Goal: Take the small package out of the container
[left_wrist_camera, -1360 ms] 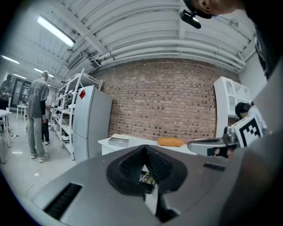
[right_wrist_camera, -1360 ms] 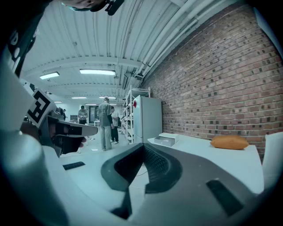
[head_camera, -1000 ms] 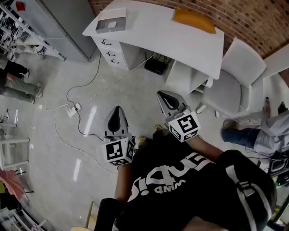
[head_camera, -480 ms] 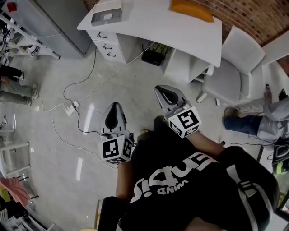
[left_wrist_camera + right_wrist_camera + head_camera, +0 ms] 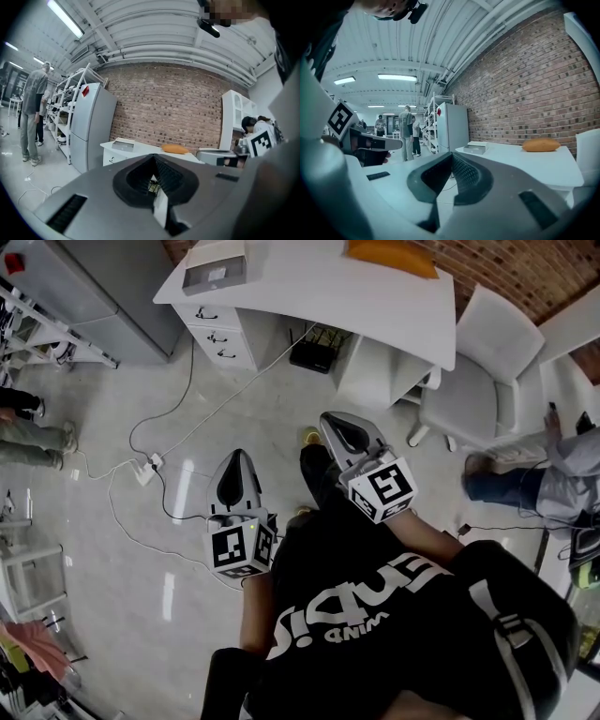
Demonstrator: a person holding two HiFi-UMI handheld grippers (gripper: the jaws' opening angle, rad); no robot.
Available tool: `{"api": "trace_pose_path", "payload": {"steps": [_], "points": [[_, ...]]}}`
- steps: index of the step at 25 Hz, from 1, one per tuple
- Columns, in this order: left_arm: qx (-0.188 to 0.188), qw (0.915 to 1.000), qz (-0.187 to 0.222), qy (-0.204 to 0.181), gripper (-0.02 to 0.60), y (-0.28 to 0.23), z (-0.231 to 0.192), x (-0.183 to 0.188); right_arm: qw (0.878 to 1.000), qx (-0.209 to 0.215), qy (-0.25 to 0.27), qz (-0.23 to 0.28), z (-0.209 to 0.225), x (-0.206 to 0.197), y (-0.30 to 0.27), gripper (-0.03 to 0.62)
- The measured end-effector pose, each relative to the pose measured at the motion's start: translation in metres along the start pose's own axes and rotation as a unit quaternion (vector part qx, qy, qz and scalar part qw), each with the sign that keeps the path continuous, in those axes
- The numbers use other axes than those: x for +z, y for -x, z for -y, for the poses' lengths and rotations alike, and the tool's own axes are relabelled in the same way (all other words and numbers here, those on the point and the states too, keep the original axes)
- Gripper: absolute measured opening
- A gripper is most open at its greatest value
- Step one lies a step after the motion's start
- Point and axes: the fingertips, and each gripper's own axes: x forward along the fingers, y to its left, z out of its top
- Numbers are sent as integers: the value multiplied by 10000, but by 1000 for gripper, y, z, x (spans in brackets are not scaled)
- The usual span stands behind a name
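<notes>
A shallow grey container point(image 5: 214, 275) sits on the left end of a white desk point(image 5: 309, 306), which stands far ahead of me. An orange package point(image 5: 392, 257) lies on the desk's far right part. My left gripper point(image 5: 237, 458) and my right gripper point(image 5: 332, 420) hang over the floor, well short of the desk, both shut and empty. In the left gripper view, the left gripper point(image 5: 153, 157) points at the container point(image 5: 123, 145) and the orange package point(image 5: 175, 149). The right gripper point(image 5: 451, 155) also sees the container point(image 5: 477, 149) and the package point(image 5: 541, 145). What the container holds is hidden.
A grey fridge point(image 5: 94, 296) stands left of the desk, with metal shelving beside it. A white chair point(image 5: 487, 381) stands at the desk's right. Cables and a power strip point(image 5: 148, 465) lie on the floor. One person stands at the left point(image 5: 23, 427) and another sits at the right point(image 5: 553, 484).
The person carrying the grippers has stepped toward the desk, and a leg now shows between the grippers. Both grippers stay shut and keep their places side by side.
</notes>
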Motion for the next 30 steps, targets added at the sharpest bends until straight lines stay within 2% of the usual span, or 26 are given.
{"api": "trace_pose_path", "payload": {"steps": [6,16,20,30], "points": [[-3,10000,-1,-71,5,-15,-8,2,9999,-73,-75,39,11,-2,-15,0],[145,9998,0,-111,5,-43,-33,3,9998,96,-174,59,18,-10,-54,0],[205,9997,-4,-106,5,-61,-45,8,9997,114,-176,84,27,-6,-74,0],[89,9999,22,-117,5,-119,-61,29,9997,193,-137,-44,55,11,-127,0]]}}
